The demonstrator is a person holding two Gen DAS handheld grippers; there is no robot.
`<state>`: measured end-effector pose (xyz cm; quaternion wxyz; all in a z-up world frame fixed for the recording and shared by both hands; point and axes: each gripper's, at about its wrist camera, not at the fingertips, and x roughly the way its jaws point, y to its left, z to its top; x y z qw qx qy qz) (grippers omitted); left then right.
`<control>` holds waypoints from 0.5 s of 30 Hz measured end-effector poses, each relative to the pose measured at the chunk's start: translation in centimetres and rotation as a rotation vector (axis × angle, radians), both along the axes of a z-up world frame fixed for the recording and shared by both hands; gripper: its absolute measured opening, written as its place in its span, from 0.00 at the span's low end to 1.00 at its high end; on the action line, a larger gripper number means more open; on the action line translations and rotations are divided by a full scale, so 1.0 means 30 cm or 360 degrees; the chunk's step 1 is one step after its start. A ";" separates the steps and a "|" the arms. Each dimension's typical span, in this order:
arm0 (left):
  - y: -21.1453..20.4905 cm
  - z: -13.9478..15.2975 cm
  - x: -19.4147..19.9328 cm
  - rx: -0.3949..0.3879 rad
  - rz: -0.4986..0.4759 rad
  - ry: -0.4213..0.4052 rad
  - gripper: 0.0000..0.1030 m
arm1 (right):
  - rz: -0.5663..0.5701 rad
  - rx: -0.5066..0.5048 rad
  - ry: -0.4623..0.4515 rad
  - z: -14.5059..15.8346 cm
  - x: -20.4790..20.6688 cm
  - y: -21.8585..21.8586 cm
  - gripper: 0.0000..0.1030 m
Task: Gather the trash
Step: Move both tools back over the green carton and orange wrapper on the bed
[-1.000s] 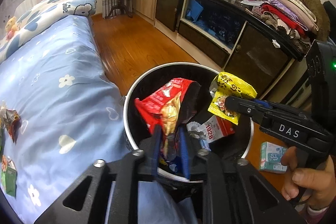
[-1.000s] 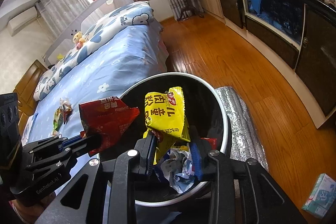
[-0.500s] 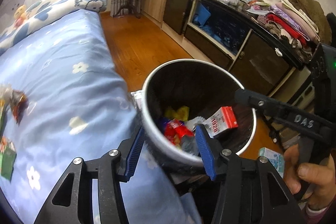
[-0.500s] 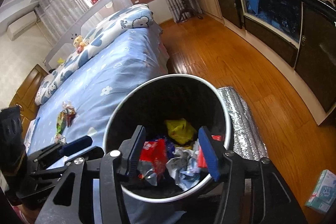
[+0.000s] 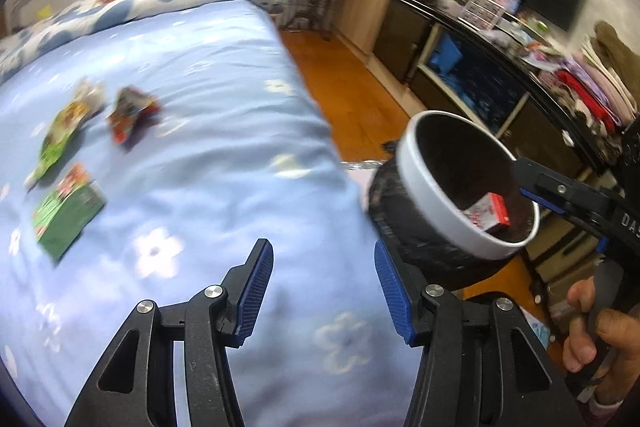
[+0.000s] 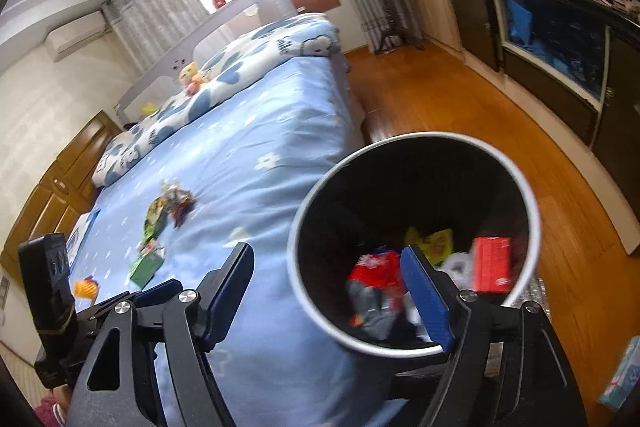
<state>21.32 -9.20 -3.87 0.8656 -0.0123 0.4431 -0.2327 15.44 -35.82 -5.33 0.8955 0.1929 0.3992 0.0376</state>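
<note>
Left wrist view: the left gripper (image 5: 322, 293) hangs over the blue flowered bed (image 5: 192, 131) with its jaws wide apart and nothing between them. The trash still on the bed lies ahead and to the left, well apart from the fingertips: a green carton (image 5: 66, 213) nearest, a green wrapper (image 5: 60, 133) beyond it, and a crumpled red and dark wrapper (image 5: 132, 113) just to the right of that. All three are blurred, so their print cannot be read. The bin (image 5: 424, 183), white-rimmed and dark inside, stands off the bed's right edge, ahead and to the right of the gripper, with a red and white box (image 5: 490, 213) showing inside. The right gripper (image 5: 532, 187) reaches in from the right over the bin's far rim; from this view I cannot tell how its jaws stand.

In the right wrist view, the right gripper (image 6: 340, 287) has its jaws spread wide and empty. Its right finger sits in front of the bin (image 6: 524, 195), which holds a red box (image 6: 492, 263), a red wrapper (image 6: 376, 269) and a yellow wrapper (image 6: 436, 243). The bed trash, the green carton (image 6: 146, 265) and wrappers (image 6: 168, 207), lies to the left, ahead of the left finger and apart from it.
</note>
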 end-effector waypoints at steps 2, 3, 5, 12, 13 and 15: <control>0.052 -0.005 -0.017 -0.0005 0.0049 0.0007 0.51 | 0.0041 0.0000 -0.0002 -0.003 0.007 0.043 0.75; 0.071 -0.006 -0.024 -0.0002 0.0068 0.0007 0.51 | 0.0066 0.0000 0.0001 -0.006 0.015 0.069 0.75; 0.112 -0.005 -0.042 0.0003 0.0112 0.0006 0.51 | 0.0103 -0.0006 0.0004 -0.007 0.025 0.109 0.75; 0.255 0.013 -0.089 -0.0003 0.0260 -0.0009 0.53 | 0.0217 0.0004 0.0023 -0.034 0.063 0.254 0.81; 0.278 0.016 -0.099 -0.0003 0.0287 -0.0013 0.53 | 0.0232 0.0006 0.0028 -0.037 0.068 0.271 0.81; 0.314 0.025 -0.097 -0.0005 0.0325 -0.0012 0.56 | 0.0272 0.0011 0.0045 -0.047 0.088 0.314 0.82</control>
